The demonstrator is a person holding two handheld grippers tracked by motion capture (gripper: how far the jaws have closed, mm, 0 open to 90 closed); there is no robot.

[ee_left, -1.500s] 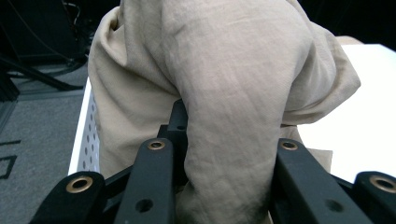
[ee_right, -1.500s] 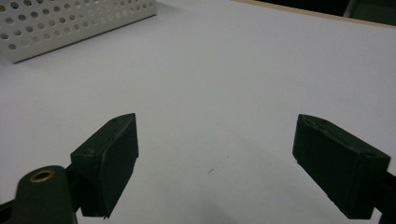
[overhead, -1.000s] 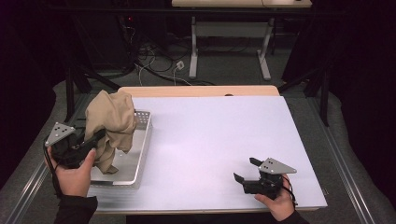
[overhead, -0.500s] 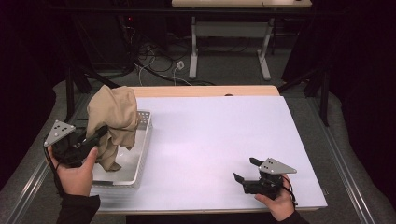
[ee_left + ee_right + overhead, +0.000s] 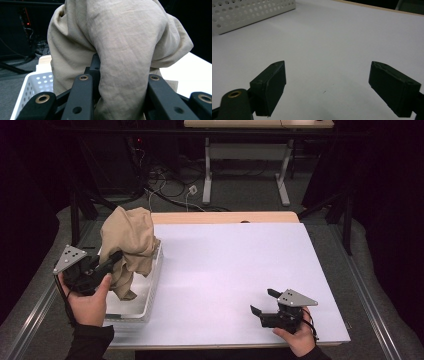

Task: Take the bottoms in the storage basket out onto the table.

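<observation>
A crumpled beige cloth [image 5: 127,232] hangs above a white perforated basket [image 5: 150,287] at the table's left side. My left gripper [image 5: 116,256] is shut on it, and a lower fold droops into the basket. In the left gripper view the cloth [image 5: 125,37] bulges up between the two black jaws and hides their tips. At the near right of the white table top [image 5: 225,255], my right gripper [image 5: 261,301] lies low and open. Its own view has the right gripper [image 5: 329,82] with jaws spread wide over bare table, nothing between them.
The basket's wall [image 5: 249,12] stands at the far left of the right gripper view. A wooden strip [image 5: 225,217] runs along the table's far edge. Beyond it lie cables [image 5: 165,185] and desk legs [image 5: 207,170] on the floor.
The left gripper has carried the cloth slightly up and to the right over the basket. The right gripper has stayed where it was.
</observation>
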